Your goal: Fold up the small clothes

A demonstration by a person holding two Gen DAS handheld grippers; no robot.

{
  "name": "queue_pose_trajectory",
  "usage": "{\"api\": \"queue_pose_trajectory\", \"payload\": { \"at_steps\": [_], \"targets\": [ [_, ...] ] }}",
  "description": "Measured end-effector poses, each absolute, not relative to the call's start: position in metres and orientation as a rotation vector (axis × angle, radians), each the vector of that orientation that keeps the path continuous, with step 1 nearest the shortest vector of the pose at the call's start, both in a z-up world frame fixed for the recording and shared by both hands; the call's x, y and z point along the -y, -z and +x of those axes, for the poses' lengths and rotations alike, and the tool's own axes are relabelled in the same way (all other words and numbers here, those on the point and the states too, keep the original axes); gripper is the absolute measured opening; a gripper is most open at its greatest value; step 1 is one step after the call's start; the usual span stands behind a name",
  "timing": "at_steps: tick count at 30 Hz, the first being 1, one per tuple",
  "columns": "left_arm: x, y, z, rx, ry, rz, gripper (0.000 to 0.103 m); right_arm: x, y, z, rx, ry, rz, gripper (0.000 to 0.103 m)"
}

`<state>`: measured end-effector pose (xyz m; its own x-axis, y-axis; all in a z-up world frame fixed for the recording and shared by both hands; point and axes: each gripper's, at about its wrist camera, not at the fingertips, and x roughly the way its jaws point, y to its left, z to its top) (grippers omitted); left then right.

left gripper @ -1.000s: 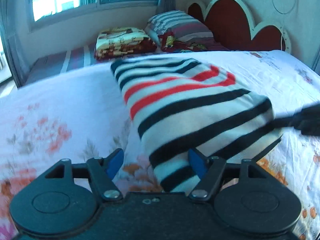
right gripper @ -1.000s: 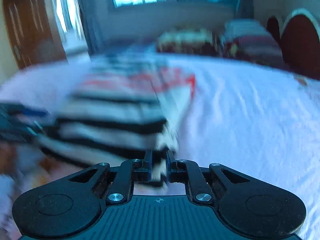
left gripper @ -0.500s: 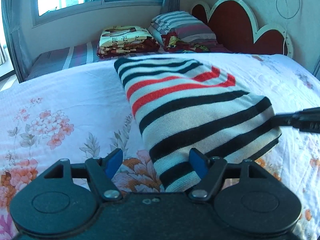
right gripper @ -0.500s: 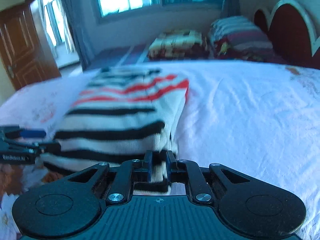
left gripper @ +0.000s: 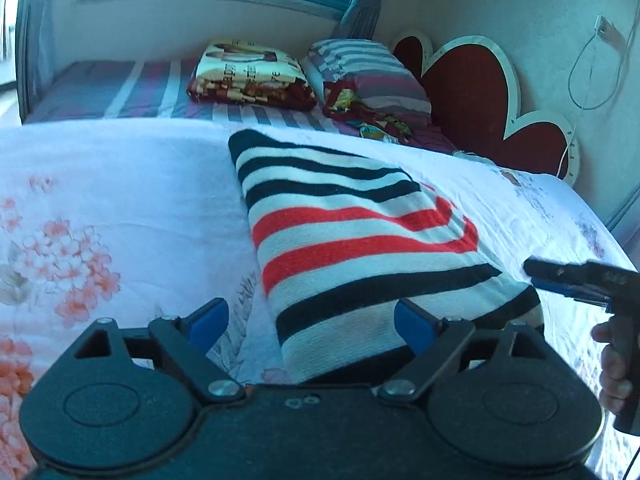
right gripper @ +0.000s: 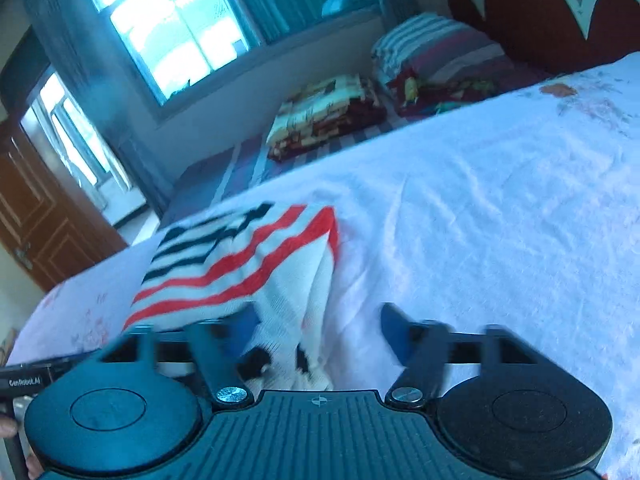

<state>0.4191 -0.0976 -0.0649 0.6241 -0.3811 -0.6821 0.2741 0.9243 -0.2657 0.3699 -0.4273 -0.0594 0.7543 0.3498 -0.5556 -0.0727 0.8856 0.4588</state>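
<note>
Left tool (left gripper: 310, 324) spread wide and opening further, pads clear of the cloth, only the near edge of the sweater (left gripper: 360, 248) lying between them. Right tool (right gripper: 316, 332) likewise parting, blurred, the sweater's near corner (right gripper: 288, 320) loose between its blue fingers (right gripper: 394, 330), nothing pinched. Sweater folded into a long striped slab, flat on the bed (left gripper: 120, 200), running away toward the headboard (left gripper: 472, 92). Likely step: letting go after a fold. Best done by drawing both tools straight back and slightly up, without dragging the top layer or snagging the knit on a pad. Worth checking the edges sit square before the next fold. Beyond: blanket (left gripper: 248, 74), pillow (left gripper: 368, 68), window (right gripper: 172, 28), door (right gripper: 36, 220).
</note>
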Motion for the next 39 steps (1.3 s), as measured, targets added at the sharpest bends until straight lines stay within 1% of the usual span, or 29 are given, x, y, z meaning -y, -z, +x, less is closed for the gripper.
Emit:
{"api": "queue_pose_trajectory", "payload": {
  "at_steps": [3, 5, 6, 10, 15, 17, 21, 23, 24, 28, 32, 33, 34, 35, 36, 37, 38, 39],
  "targets": [
    [0.091, 0.074, 0.427, -0.842, 0.416, -0.209, 0.089, 0.437, 0.067, 0.379, -0.732, -0.297, 0.493, 0.071],
    [0.085, 0.081, 0.435, -0.878, 0.452, -0.284, 0.083, 0.444, 0.075, 0.387, -0.775, -0.336, 0.566, 0.071],
    [0.081, 0.084, 0.439, -0.893, 0.468, -0.326, 0.082, 0.447, 0.078, 0.389, -0.789, -0.353, 0.59, 0.071],
    [0.069, 0.102, 0.455, -0.966, 0.52, -0.509, 0.083, 0.455, 0.098, 0.402, -0.861, -0.436, 0.69, 0.071],
    [0.067, 0.116, 0.472, -0.974, 0.571, -0.63, 0.082, 0.453, 0.103, 0.417, -0.882, -0.52, 0.747, 0.071],
    [0.07, 0.117, 0.478, -0.977, 0.577, -0.639, 0.081, 0.446, 0.101, 0.423, -0.909, -0.555, 0.724, 0.071],
    [0.079, 0.111, 0.481, -0.985, 0.582, -0.568, 0.078, 0.435, 0.092, 0.425, -0.938, -0.602, 0.647, 0.071],
    [0.073, 0.111, 0.479, -0.992, 0.601, -0.565, 0.074, 0.445, 0.09, 0.421, -0.925, -0.584, 0.642, 0.071],
    [0.069, 0.111, 0.478, -0.994, 0.612, -0.566, 0.073, 0.452, 0.09, 0.421, -0.911, -0.559, 0.641, 0.071],
    [0.064, 0.115, 0.479, -1.009, 0.644, -0.566, 0.075, 0.462, 0.099, 0.425, -0.908, -0.536, 0.675, 0.071],
    [0.073, 0.115, 0.483, -1.003, 0.648, -0.565, 0.078, 0.44, 0.095, 0.434, -0.91, -0.536, 0.608, 0.071],
    [0.076, 0.114, 0.484, -1.0, 0.644, -0.551, 0.078, 0.429, 0.093, 0.436, -0.915, -0.536, 0.572, 0.069],
    [0.079, 0.113, 0.484, -0.995, 0.638, -0.534, 0.078, 0.421, 0.09, 0.436, -0.916, -0.528, 0.526, 0.059],
    [0.082, 0.111, 0.483, -0.99, 0.631, -0.51, 0.078, 0.411, 0.087, 0.436, -0.917, -0.507, 0.461, 0.058],
    [0.085, 0.109, 0.481, -0.982, 0.621, -0.479, 0.077, 0.4, 0.083, 0.432, -0.908, -0.489, 0.391, 0.051],
    [0.089, 0.106, 0.479, -0.973, 0.609, -0.445, 0.074, 0.392, 0.079, 0.428, -0.885, -0.485, 0.34, 0.046],
    [0.093, 0.104, 0.476, -0.96, 0.599, -0.405, 0.069, 0.382, 0.073, 0.422, -0.864, -0.467, 0.272, 0.044],
    [0.097, 0.1, 0.472, -0.945, 0.595, -0.363, 0.067, 0.374, 0.068, 0.416, -0.845, -0.449, 0.211, 0.041]
  ]
}}
